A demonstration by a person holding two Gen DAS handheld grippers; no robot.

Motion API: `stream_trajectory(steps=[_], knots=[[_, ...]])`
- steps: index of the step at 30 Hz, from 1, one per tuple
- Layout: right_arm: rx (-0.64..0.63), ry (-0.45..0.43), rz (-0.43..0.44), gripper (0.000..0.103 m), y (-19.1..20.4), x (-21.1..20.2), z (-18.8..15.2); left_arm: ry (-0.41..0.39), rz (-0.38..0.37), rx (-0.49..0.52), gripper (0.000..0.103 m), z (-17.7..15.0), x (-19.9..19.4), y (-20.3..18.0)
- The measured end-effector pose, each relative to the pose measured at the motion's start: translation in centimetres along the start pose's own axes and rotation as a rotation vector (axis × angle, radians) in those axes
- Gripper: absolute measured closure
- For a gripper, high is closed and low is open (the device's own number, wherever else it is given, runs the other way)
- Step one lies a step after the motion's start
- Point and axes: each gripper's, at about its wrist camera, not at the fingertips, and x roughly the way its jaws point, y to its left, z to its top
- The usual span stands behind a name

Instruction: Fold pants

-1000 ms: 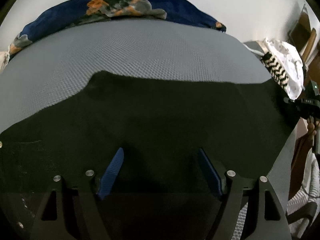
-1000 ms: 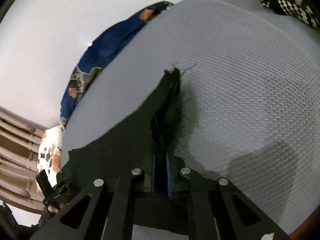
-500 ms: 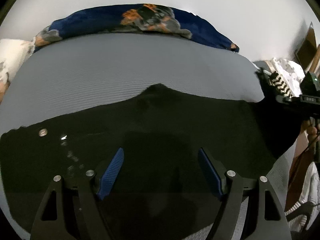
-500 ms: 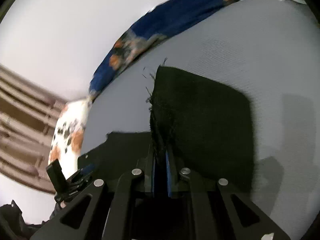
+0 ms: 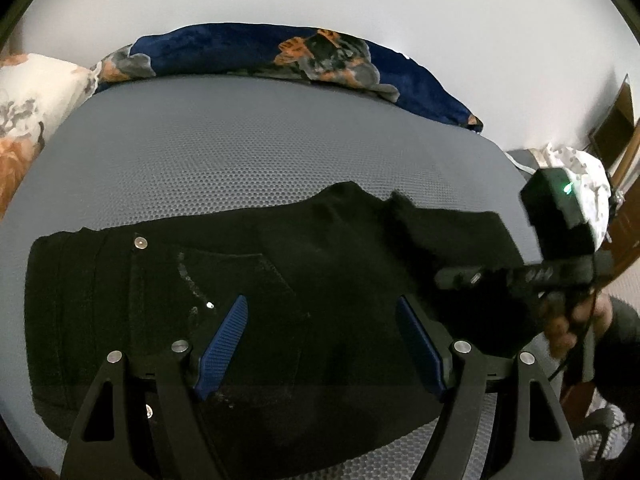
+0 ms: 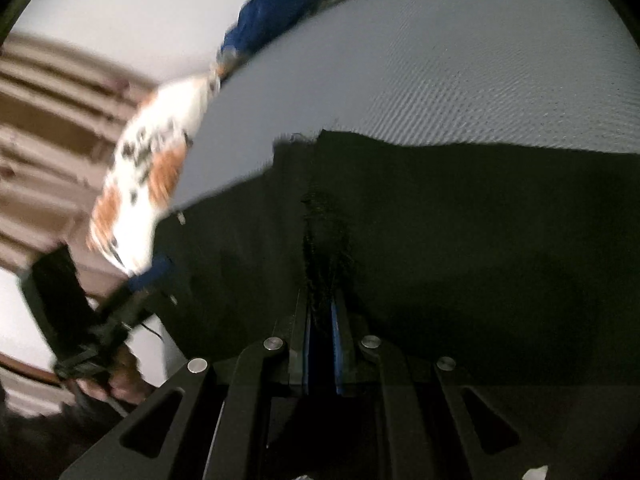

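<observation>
Right grip: the right gripper [image 6: 320, 312] is clenched on the frayed hem of the black denim pants [image 6: 460, 220]; its jaws have just been opening slightly, with the cloth pinched between the blue pads.
Left grip: the left gripper [image 5: 320, 344] is released, jaws wide, nothing between the blue ribbed pads [image 5: 224, 344]; it hovers over the seat area of the pants, near the back pocket.
Pants location: spread across the near half of the grey honeycomb-mesh mattress cover [image 5: 240, 152]; waistband with silver rivet button [image 5: 140, 243] to the left, the leg end doubled back from the right.
Risk, slip: judged likely if the right jaws part further while the hem is in the air; the leg would drop short of the waistband and land skewed.
Risk, drag: a low carry could rake the lower layer and bunch it, since nothing pins it.
Risk, collision: in the left wrist view the right gripper body [image 5: 560, 240] sits close on the right; converging paths could knock the two together.
Edges: the near edge of the mattress lies just under the pants; cloth could slide off there.
Open room: bare mattress cover beyond the pants, up to the navy floral blanket [image 5: 280, 56] at the far side; white floral pillow [image 5: 32, 96] bounds the far left.
</observation>
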Motion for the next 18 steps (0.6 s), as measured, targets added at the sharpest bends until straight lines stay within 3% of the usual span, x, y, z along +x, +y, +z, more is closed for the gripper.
stream_trajectory(steps=[2,5,9,12,18], knots=[[-0.013,0.002,0.001,0.087,0.5,0.4,-0.4,0.008,-0.017,-0.003,0.027,0.0,0.1,0.0],[-0.008,-0.004,0.009,0.074,1.0,-0.3,-0.4,0.022,-0.053,-0.019,0.027,0.0,0.2,0.0],[0.008,-0.116,-0.014,0.070,0.5,-4.5,-1.0,0.053,-0.138,-0.075,0.027,0.1,0.3,0.2],[0.051,-0.207,-0.044,0.062,-0.9,-7.6,-1.9,0.113,-0.247,-0.146,0.027,0.2,1.2,0.1],[0.136,-0.323,-0.107,0.060,-3.3,-11.5,-4.6,0.263,-0.350,-0.226,0.035,0.2,4.3,-1.3]])
